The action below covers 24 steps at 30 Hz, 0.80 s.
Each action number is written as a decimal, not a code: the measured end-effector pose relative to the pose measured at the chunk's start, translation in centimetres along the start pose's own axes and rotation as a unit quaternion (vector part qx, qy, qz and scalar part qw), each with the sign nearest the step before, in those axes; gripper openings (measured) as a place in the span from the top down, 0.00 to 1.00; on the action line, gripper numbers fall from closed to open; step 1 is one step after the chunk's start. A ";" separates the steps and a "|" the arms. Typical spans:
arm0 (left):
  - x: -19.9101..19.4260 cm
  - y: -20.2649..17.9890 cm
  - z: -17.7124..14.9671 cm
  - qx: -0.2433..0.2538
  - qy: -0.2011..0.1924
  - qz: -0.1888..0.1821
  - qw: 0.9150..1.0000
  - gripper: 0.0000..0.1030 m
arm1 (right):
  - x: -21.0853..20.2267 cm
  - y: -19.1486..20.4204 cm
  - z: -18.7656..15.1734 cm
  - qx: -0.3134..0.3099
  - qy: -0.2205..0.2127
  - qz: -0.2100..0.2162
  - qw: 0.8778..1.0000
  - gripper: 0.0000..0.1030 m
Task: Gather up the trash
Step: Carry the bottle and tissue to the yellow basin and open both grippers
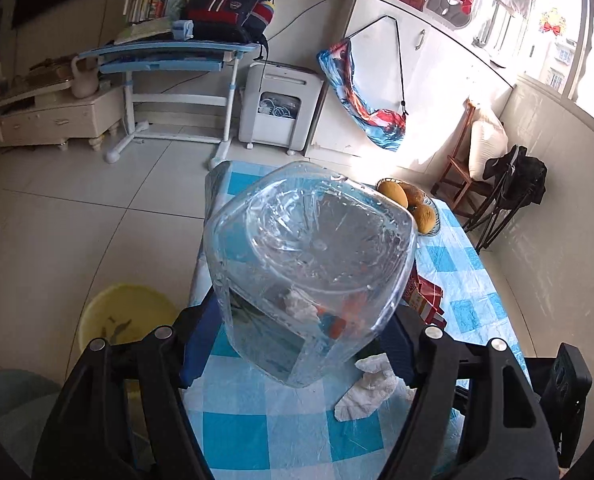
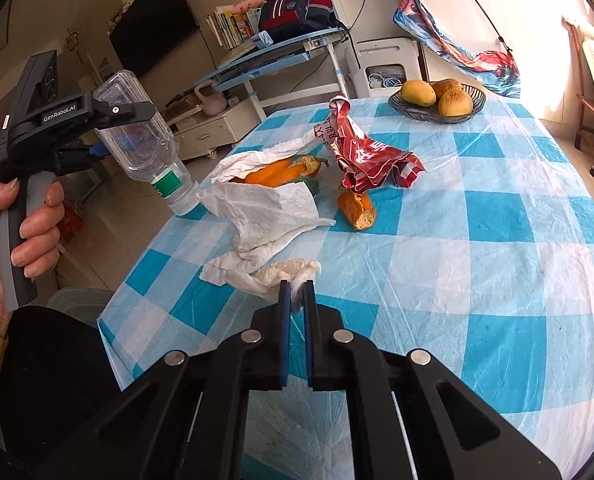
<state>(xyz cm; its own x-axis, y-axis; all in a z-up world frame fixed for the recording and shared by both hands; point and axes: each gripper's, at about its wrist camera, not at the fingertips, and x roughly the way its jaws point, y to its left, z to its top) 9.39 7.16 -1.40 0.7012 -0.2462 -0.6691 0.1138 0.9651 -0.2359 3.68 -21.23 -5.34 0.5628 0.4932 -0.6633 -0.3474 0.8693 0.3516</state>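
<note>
Gripping an empty clear plastic bottle [image 2: 145, 140] across its body, the left gripper [image 2: 109, 120] was seen raised off the near-left corner of the checked table [image 2: 477, 248], with the bottle tilted so that its neck pointed down toward that corner. The handle was wrapped by a person's hand [image 2: 25, 220]. In the left wrist view the bottle's base [image 1: 317, 248] filled the space between the blue fingers [image 1: 197, 344], which were pressed against its sides.

The right gripper [image 2: 296, 300] was clenched on a crumpled white tissue [image 2: 273, 276], a thin fold of which was pinched between the nearly closed jaws at the table's near edge. The rest of the tissue was left lying on the cloth, just left of the jaws.

Farther in on the table, a larger white paper [image 2: 265, 208] was spread over orange peel [image 2: 273, 170], and a torn red wrapper [image 2: 369, 156] lay just beyond it. A separate piece of peel [image 2: 359, 210] lay beside the wrapper. At the table's far edge, a dark bowl [image 2: 401, 106] with three yellow fruits was set.

On the floor by the table's left side, a yellow bucket [image 1: 125, 316] was visible.
</note>
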 end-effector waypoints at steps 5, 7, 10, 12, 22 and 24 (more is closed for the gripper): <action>-2.3 4.7 0.5 -0.047 -0.024 0.021 0.998 0.33 | -0.3 2.7 0.9 -0.025 -0.010 0.019 0.999 0.93; -3.0 6.9 0.9 -0.078 -0.034 0.028 0.996 0.33 | 0.1 4.1 1.5 -0.039 -0.011 0.030 0.999 0.93; -3.8 9.4 1.3 -0.096 -0.045 0.051 0.993 0.33 | 0.9 6.5 2.4 -0.058 -0.014 0.047 0.997 0.93; -4.0 11.3 1.6 -0.113 -0.048 0.063 0.991 0.33 | 1.6 8.1 3.2 -0.073 -0.017 0.059 0.995 0.93; 0.4 19.9 1.2 -0.166 0.005 0.116 0.979 0.33 | 6.9 14.7 8.0 -0.140 -0.019 0.093 0.986 0.93; 1.9 21.4 0.9 -0.176 0.020 0.120 0.977 0.33 | 8.6 15.9 8.7 -0.152 -0.013 0.096 0.984 0.93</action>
<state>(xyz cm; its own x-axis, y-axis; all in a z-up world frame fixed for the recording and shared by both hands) 13.78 27.46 -7.10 0.6484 -0.0268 -0.7609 -0.3048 0.9067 -0.2917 9.53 -2.87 0.31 0.4833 0.6515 -0.5848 -0.6550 0.7122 0.2522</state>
